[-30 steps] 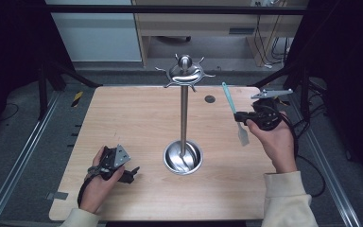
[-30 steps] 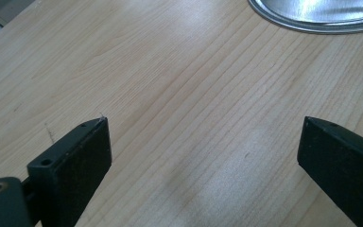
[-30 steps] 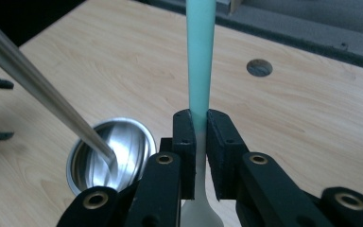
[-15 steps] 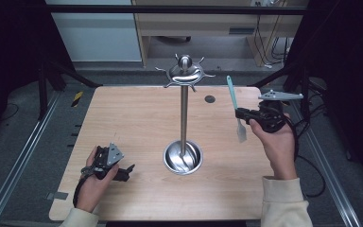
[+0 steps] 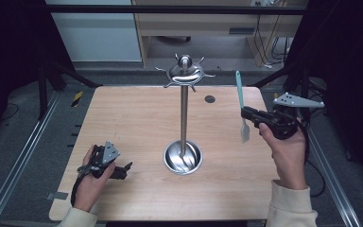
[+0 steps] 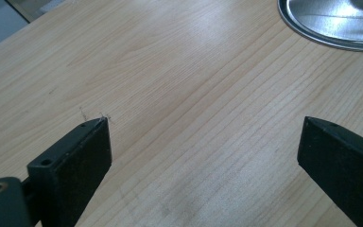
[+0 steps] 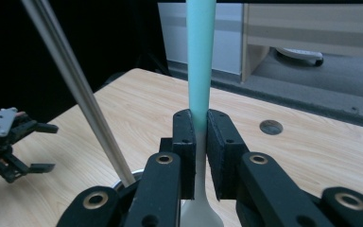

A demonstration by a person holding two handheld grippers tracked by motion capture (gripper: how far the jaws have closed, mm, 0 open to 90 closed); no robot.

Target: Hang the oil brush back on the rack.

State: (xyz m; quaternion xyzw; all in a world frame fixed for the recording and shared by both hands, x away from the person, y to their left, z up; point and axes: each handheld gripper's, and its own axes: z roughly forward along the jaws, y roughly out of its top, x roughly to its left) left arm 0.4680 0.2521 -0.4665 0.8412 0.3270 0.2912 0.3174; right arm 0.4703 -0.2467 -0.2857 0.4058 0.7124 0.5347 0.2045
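Two jaws of right gripper (image 7: 196,137) clamping spatula (image 7: 201,56), upright

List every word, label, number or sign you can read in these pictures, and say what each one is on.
No readable text.
Spatula, held in the right claw: plain, no print.
Stand: bare metal, no mark.
Table: bare wood; its dark round spot carries no lettering.
Yellow-and-black striped patch on the floor: stripes, no words.
Left claw: plain black.
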